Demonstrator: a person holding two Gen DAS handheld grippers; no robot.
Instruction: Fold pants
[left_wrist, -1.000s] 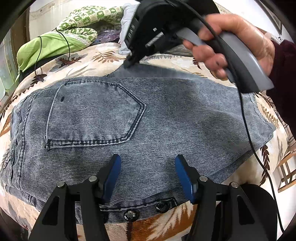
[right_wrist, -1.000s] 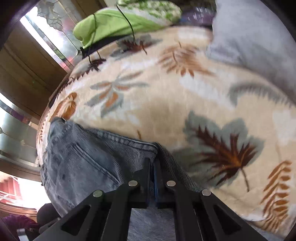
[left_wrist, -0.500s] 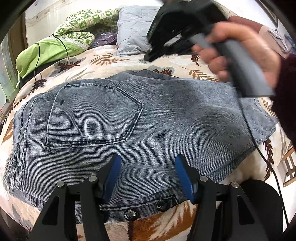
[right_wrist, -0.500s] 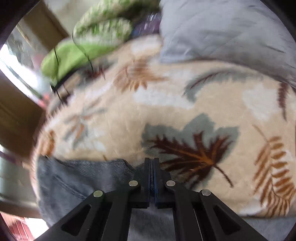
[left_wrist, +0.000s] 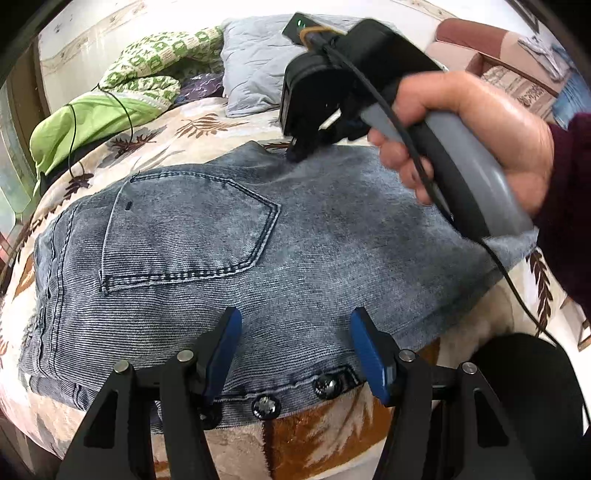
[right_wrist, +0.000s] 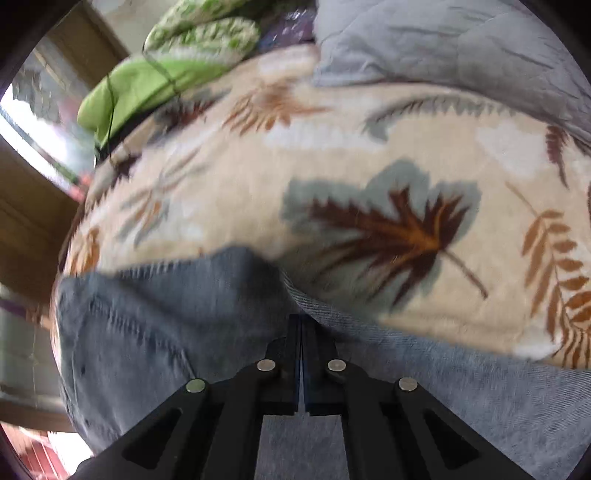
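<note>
Grey-blue jeans (left_wrist: 295, 229) lie folded on the bed, back pocket (left_wrist: 184, 232) up and metal buttons (left_wrist: 264, 406) along the near edge. My left gripper (left_wrist: 295, 317) hovers open over that near edge, nothing between its blue pads (left_wrist: 225, 332). A hand (left_wrist: 461, 140) holds my right gripper (left_wrist: 297, 153), whose tip rests on the denim at the far edge. In the right wrist view the right gripper (right_wrist: 300, 321) is shut, its tip on the jeans (right_wrist: 166, 332) beside a raised fold. No cloth shows between its fingers.
The leaf-patterned bedspread (right_wrist: 369, 147) lies under the jeans. At the head of the bed are a grey pillow (left_wrist: 255, 74), a green blanket (left_wrist: 92, 118) with a black cable and a green-white quilt (left_wrist: 159, 66). A sofa (left_wrist: 498, 55) stands at the right.
The right gripper, lifted off the cloth half a second ago, has come down onto the far edge of the jeans, further right than before. The left gripper has stayed put.
</note>
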